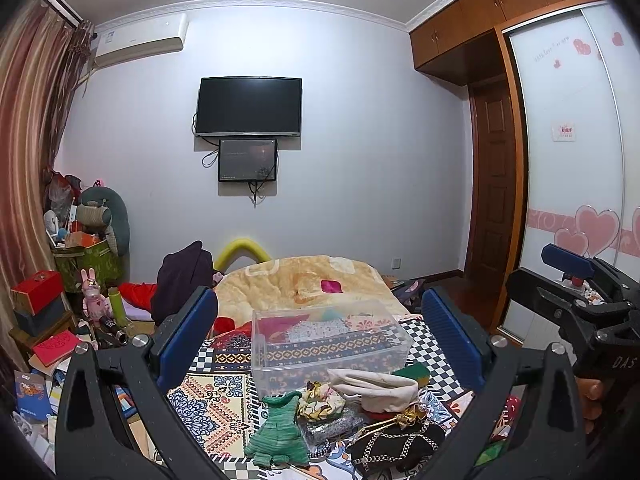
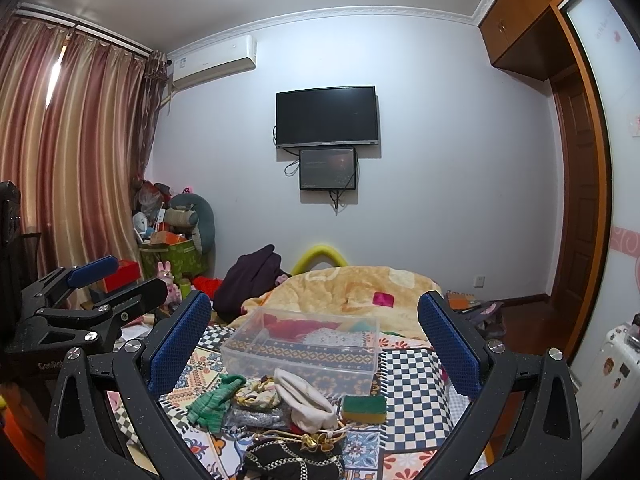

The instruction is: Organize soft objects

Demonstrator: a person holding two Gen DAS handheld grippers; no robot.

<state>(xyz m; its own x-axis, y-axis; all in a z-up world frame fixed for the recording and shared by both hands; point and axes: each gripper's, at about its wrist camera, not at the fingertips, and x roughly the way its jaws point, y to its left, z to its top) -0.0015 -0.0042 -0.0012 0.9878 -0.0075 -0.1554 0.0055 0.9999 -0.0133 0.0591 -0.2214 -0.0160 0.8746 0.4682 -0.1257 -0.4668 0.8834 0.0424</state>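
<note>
A clear plastic box stands on the patterned bed cover. In front of it lies a heap of soft things: a green knitted piece, a cream cloth, a flowered scrunchie, a green-and-yellow sponge and a black pouch with gold chain. My left gripper is open and empty above the heap. My right gripper is open and empty too, and shows at the right of the left wrist view.
A peach quilt and a dark garment lie at the bed's far end. Boxes, toys and books crowd the floor on the left. A wardrobe and a door stand on the right. A TV hangs on the wall.
</note>
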